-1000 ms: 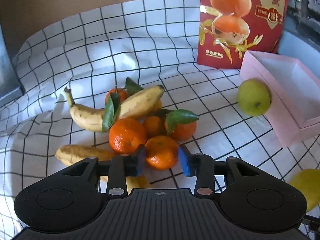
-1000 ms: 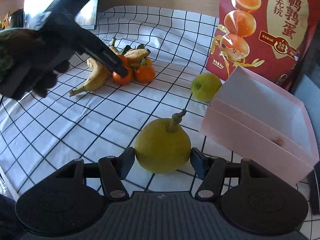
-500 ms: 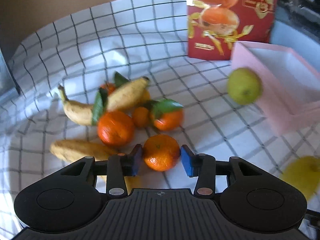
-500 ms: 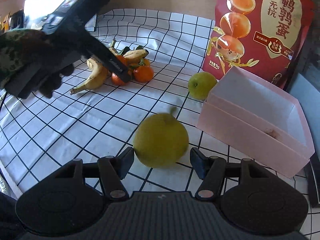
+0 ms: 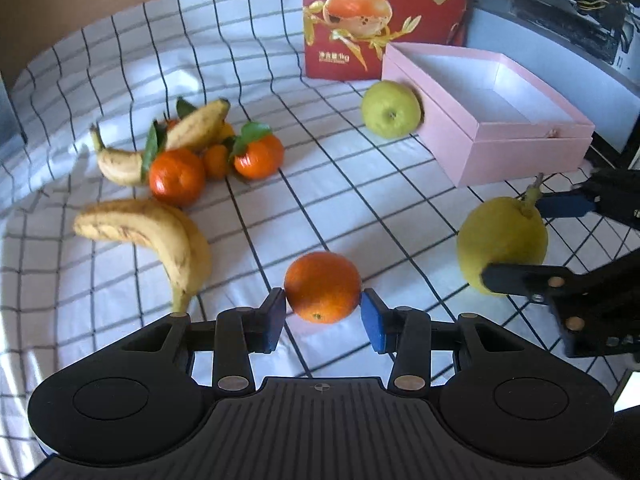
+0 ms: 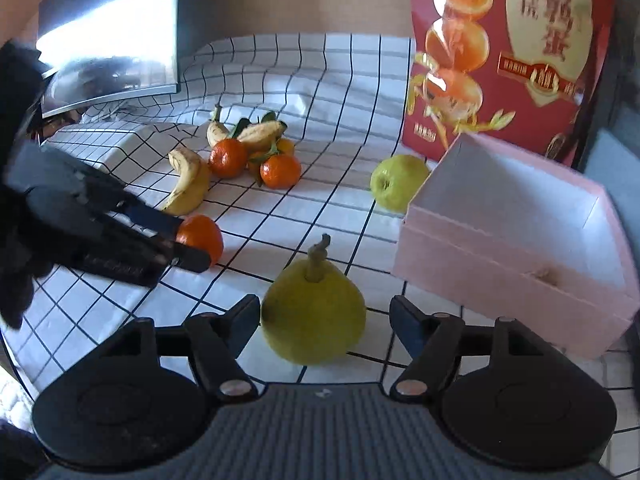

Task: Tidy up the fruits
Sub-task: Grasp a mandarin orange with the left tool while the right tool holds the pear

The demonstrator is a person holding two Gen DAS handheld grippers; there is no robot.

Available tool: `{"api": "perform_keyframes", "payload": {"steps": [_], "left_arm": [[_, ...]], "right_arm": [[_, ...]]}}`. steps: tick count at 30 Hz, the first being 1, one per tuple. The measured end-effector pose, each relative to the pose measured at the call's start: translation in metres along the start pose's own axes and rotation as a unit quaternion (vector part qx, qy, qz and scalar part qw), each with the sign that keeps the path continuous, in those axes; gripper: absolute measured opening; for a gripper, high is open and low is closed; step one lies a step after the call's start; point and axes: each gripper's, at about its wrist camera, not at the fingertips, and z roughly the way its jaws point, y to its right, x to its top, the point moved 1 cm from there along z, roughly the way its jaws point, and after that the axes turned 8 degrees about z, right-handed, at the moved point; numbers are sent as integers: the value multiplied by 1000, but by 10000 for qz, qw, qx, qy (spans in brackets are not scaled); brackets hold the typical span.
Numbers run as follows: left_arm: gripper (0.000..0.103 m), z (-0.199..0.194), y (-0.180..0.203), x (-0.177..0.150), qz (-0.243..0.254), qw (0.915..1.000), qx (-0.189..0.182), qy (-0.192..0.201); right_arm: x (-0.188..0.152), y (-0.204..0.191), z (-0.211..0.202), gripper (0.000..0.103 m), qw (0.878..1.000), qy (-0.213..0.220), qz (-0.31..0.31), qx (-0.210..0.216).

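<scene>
A mandarin (image 5: 322,286) sits between the blue pads of my left gripper (image 5: 324,312), which is shut on it just above the checked cloth, away from the fruit pile. The right wrist view shows the same mandarin (image 6: 202,238) in the left gripper (image 6: 188,248). A yellow pear (image 6: 316,320) stands upright on the cloth between the fingers of my right gripper (image 6: 325,316). Its jaws are opening, with a gap at the right pad. In the left wrist view the pear (image 5: 500,240) and right gripper (image 5: 512,240) are at the right.
An open pink box (image 5: 500,152) stands at the right, with a green apple (image 5: 391,109) against its left wall. Bananas and leafy mandarins (image 5: 180,156) lie piled at the left, with one banana (image 5: 160,236) nearer. A red bag (image 5: 380,20) stands behind. A monitor (image 6: 108,40) is at the far left.
My left gripper has carried the mandarin away from the pile toward the pear. The right gripper's jaws have widened off the pear, which now stands on the cloth.
</scene>
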Motion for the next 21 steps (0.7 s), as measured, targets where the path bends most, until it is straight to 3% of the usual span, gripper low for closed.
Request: {"api": "perform_keyframes", "payload": {"steps": [5, 8, 21], "left_arm": [[46, 3, -2, 0, -142, 9999, 40, 12], [46, 5, -5, 3, -255, 9997, 11, 53], [48, 27, -16, 40, -362, 9991, -107, 195]], "right_arm": [[2, 4, 14, 72, 9997, -156, 167, 103], [2, 1, 12, 62, 9998, -134, 31, 167], [-7, 2, -4, 61, 9997, -195, -151, 21]]}}
